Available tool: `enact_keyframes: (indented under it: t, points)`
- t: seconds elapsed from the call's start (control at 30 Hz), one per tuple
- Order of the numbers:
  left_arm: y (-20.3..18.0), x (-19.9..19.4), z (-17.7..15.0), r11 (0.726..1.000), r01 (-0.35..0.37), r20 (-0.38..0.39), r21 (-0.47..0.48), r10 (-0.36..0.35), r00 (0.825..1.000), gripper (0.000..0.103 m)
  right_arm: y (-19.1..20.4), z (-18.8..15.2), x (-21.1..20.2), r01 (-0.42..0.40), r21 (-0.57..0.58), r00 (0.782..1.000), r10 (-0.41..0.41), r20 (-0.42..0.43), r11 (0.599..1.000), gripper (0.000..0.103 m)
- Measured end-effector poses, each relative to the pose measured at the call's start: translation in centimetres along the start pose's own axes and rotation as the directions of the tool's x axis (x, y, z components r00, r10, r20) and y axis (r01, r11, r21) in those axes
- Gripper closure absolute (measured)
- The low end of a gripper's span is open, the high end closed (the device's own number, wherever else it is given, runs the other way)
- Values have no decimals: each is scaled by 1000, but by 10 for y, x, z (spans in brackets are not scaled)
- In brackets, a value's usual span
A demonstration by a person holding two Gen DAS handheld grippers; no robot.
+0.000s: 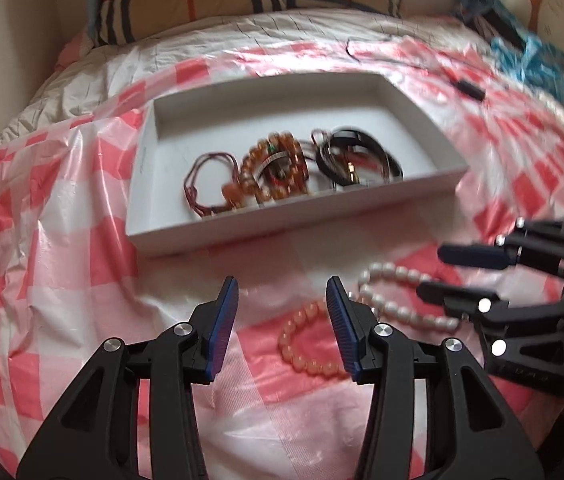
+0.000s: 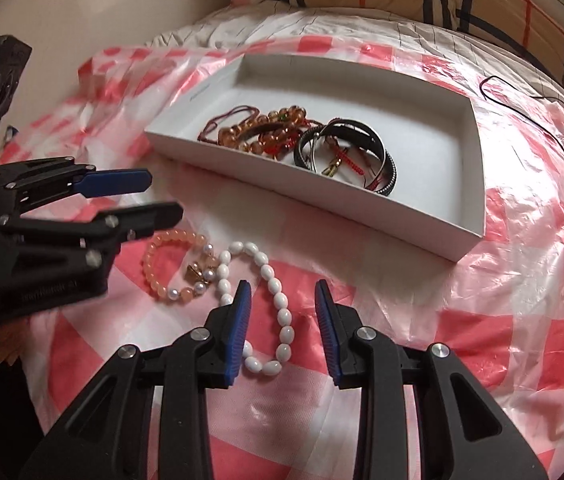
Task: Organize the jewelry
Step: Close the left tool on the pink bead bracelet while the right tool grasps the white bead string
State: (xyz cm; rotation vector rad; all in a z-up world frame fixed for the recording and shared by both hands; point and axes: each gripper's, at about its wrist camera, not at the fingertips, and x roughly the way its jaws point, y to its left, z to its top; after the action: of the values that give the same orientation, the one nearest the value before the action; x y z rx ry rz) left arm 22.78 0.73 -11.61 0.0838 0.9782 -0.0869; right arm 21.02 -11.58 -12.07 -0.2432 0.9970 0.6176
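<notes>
Two bracelets out on the checked plastic sheet [image 2: 482, 340]: one peach bead bracelet [image 2: 173, 264], one white bead bracelet [image 2: 277, 312], touching. One white tray [image 2: 478, 184] behind, holding a tangled heap: amber beads [image 2: 265, 128], dark red cords [image 1: 205, 184], black bangles [image 2: 346, 140], count unclear. Left gripper [image 1: 282, 320] parted, empty, beside the peach beads. Right gripper [image 2: 282, 320] parted over the white beads, pads not pressing.
</notes>
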Motion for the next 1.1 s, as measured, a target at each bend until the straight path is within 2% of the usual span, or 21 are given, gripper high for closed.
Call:
enact_keyframes:
  t: [0.13, 0.23, 0.37, 0.63, 0.83, 1.1]
  points:
    - [-9, 8, -7, 997, -38, -27, 64, 40, 999, 60, 2, -2, 12, 65, -35, 997, -66, -37, 997, 70]
    - [-14, 15, -11, 994, -59, -50, 95, 64, 997, 60, -4, -5, 12, 76, -17, 996, -77, -45, 997, 70]
    - [-21, 13, -14, 990, -80, -39, 118, 85, 996, 60, -6, -11, 10, 89, -5, 995, -89, -46, 996, 70]
    - [-40, 8, -20, 977, -123, -11, 175, 127, 992, 60, 5, -19, 5, 163, -43, 985, -165, -54, 986, 70]
    - [-34, 8, -21, 984, -92, -20, 155, 96, 995, 59, 8, -19, 5, 192, -34, 979, -194, -67, 981, 70]
    - [-35, 10, -20, 982, -92, -20, 168, 97, 995, 60, 11, -18, 7, 213, -47, 974, -216, -75, 976, 71]
